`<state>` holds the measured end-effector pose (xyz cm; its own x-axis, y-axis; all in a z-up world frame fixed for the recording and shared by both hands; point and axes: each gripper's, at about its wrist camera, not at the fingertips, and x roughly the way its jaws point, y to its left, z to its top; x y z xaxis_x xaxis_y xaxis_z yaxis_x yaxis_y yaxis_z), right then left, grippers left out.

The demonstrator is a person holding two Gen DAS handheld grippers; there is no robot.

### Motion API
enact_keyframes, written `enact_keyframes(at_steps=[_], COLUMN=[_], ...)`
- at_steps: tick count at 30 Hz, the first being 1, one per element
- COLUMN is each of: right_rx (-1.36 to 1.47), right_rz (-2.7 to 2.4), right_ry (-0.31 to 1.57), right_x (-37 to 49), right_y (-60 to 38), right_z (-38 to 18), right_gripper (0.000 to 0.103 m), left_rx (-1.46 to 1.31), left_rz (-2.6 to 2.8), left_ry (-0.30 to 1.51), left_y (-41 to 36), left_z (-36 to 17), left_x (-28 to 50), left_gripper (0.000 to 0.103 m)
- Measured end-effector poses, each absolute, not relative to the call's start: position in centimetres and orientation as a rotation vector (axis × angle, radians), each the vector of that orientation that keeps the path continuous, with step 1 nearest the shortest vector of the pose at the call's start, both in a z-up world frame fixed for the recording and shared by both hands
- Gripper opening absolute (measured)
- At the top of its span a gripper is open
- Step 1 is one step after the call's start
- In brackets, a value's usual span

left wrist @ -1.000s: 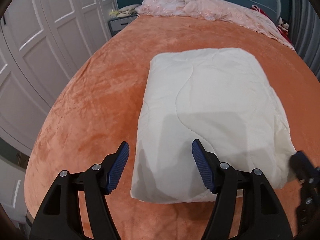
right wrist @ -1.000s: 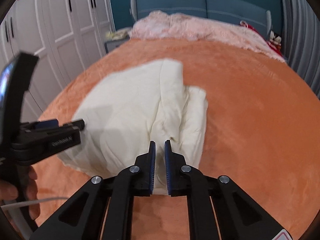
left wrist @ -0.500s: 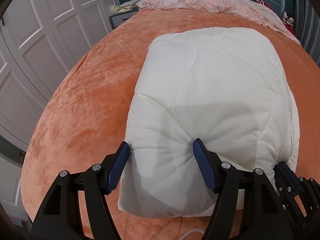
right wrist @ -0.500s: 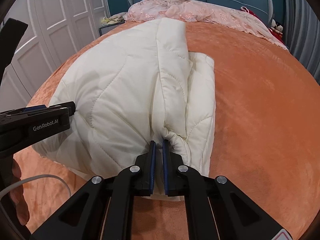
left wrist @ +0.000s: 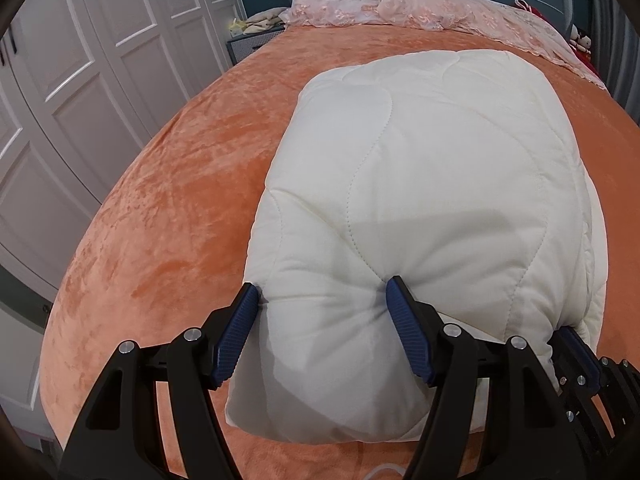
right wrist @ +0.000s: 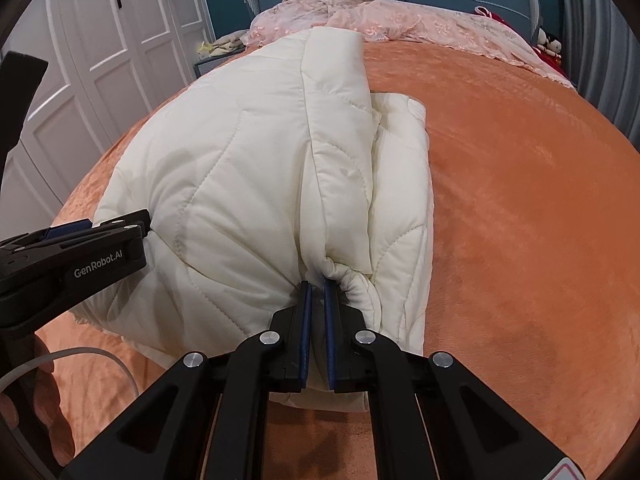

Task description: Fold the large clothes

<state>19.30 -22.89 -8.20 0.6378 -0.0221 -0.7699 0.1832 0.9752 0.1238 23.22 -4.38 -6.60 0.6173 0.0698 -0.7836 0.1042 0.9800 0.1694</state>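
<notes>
Left gripper (left wrist: 322,330) spread wide, blue pads pressing a thick fold of cream quilted coat (left wrist: 432,200), right gripper (right wrist: 316,320) pinched tight on its bunched edge, orange bedspread (right wrist: 520,200) beneath.

Bare orange bedspread (right wrist: 520,200) lies open right of the bulky white quilt (right wrist: 248,184). Far off, a pink lace cover (right wrist: 400,20) blocks the headboard end; white wardrobe doors (left wrist: 100,80) wall the left.

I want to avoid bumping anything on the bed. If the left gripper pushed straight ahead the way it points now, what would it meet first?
The white quilted garment itself: the left gripper already has its bulk between its wide-set fingers. Beyond that lie, probably, the orange bedspread and then the pink lace cover.
</notes>
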Motion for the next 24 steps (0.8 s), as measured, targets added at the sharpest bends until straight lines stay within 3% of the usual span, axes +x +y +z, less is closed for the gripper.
enact_keyframes(at_steps=[6, 15, 17, 22, 24], right_rx=[0.181, 0.148, 0.124, 0.051, 0.068], right_rz=[-0.092, -0.082, -0.082, -0.118, -0.133], right_ry=[0.853, 0.703, 0.673, 0.638, 0.622], right_x=[18.1, 6.8, 4.0, -2.8, -4.4], right_y=[-22.8, -21.4, -21.1, -19.8, -19.3], right_z=[-6.2, 2.4, 3.6, 5.0, 5.1], right_gripper=[0.008, 0.046, 0.058, 0.066, 0.072], left_rx=[0.159, 0.096, 0.074, 0.076, 0.07], left_rz=[-0.07, -0.098, -0.104, -0.105, -0.109], left_ry=[0.912, 0.862, 0.851, 0.806, 0.803], left_y=[-3.2, 1.4, 2.3, 3.2, 3.0], left_z=[-5.2, 1.0, 2.1, 3.3, 3.3], left_x=[22.4, 14.6, 12.0, 6.5, 4.8], left_gripper=[0.065, 0.064, 0.069, 0.087, 0.088])
